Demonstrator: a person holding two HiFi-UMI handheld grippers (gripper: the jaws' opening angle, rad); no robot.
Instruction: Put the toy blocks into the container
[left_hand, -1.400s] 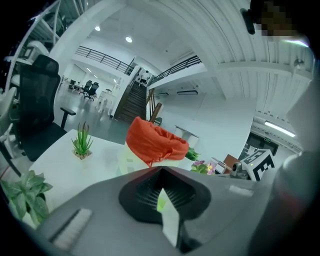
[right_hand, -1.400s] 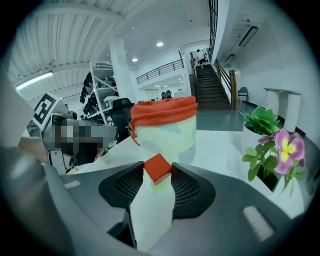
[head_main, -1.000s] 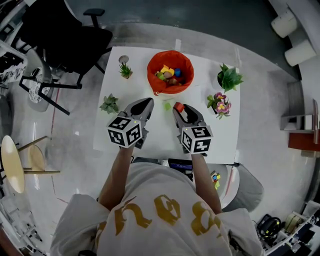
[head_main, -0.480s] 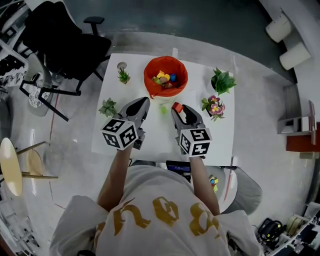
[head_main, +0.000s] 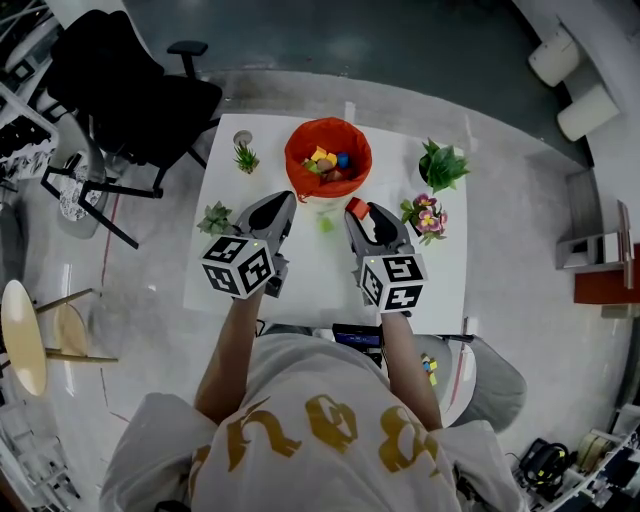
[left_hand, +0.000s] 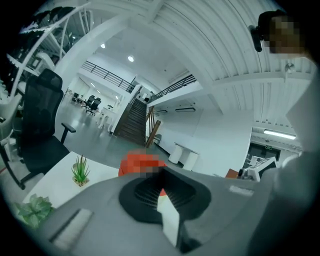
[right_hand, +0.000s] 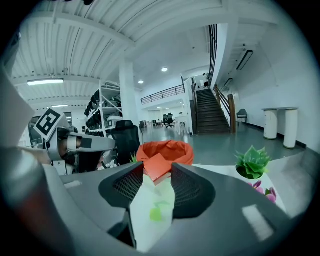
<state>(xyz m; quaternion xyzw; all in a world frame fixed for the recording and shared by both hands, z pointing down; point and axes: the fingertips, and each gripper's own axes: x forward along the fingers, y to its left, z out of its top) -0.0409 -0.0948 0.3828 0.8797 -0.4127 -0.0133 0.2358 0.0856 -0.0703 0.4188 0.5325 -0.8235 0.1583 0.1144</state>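
The orange container stands at the back of the white table with several coloured blocks inside. My right gripper is shut on an orange block, held above the table just short of the container. In the right gripper view the orange block sits between the jaw tips, and the container is right behind it. A green block lies on the table between the two grippers, and the green block shows below the jaws. My left gripper is shut and holds nothing.
Potted plants ring the table: a small one at the back left, a succulent at the left edge, a green one and a flowering one on the right. A black office chair stands beyond the table.
Both grippers have edged forward towards the container, the right one still carrying the orange block. The green block has stayed in place on the table.
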